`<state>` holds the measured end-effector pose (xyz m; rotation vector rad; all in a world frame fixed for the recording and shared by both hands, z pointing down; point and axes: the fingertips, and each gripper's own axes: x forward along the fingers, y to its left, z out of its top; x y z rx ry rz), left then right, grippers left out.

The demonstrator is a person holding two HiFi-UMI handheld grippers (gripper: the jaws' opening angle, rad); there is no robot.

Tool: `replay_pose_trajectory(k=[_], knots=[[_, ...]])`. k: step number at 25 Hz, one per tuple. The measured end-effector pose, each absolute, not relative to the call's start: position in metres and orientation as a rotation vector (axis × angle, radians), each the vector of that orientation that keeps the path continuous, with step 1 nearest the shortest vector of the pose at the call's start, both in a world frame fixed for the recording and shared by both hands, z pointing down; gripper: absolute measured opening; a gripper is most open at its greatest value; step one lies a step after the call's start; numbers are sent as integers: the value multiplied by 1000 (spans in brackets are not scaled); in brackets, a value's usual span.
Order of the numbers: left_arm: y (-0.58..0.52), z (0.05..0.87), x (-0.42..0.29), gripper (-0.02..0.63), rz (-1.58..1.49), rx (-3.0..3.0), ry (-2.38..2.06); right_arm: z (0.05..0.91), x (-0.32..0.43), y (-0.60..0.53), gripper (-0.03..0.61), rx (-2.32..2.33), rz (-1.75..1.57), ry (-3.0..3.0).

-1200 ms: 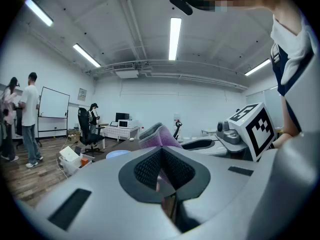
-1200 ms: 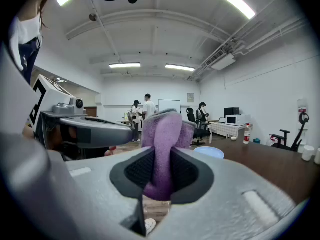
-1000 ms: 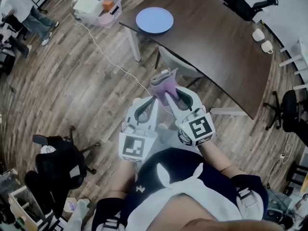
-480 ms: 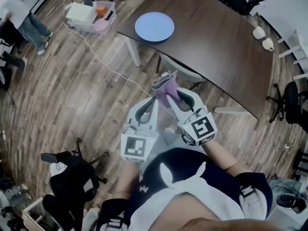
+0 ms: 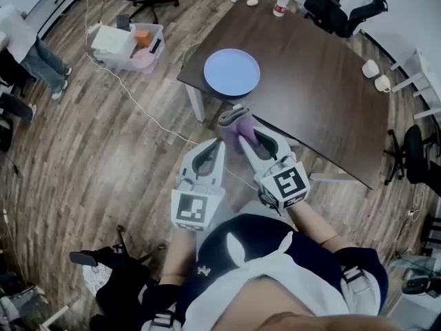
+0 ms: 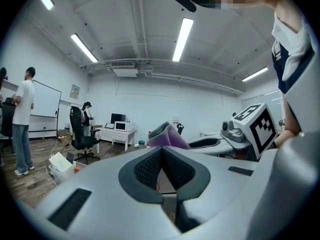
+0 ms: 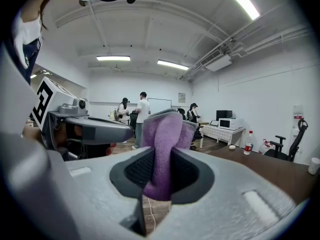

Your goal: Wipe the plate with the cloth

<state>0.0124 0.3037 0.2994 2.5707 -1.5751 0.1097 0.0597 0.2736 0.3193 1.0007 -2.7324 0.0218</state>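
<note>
A round pale blue plate (image 5: 232,73) lies near the close corner of the dark brown table (image 5: 317,81). My right gripper (image 5: 242,136) is held in the air short of that corner, shut on a folded purple cloth (image 5: 236,124) that sticks up past its tips. In the right gripper view the cloth (image 7: 162,134) is squeezed between the dark pads (image 7: 137,168). My left gripper (image 5: 220,144) hovers just left of it, jaws shut and empty; its pads (image 6: 147,168) meet at the tip. The cloth (image 6: 167,135) also shows in the left gripper view.
A clear plastic box (image 5: 127,43) of items sits on the wood floor left of the table, and a white cable (image 5: 148,102) runs past it. A bottle (image 5: 280,0) and two white cups (image 5: 376,74) stand on the table. Office chairs (image 5: 339,11) and people (image 5: 24,47) are around.
Both grippers have been carried forward together toward the table, so the plate and table corner now lie much closer to the fingertips. The cloth stays clamped in the right gripper.
</note>
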Motion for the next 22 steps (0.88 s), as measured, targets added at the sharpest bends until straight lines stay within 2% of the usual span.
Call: replay_pose_trajectory(k=[7,22], knots=[[270,330,-20,3,127,2603,-1471,337,30,244,86,1020,55,-2692],[205,353,-43,3,176,2572,-1413,366,24,167,86,1016,107,-2603]])
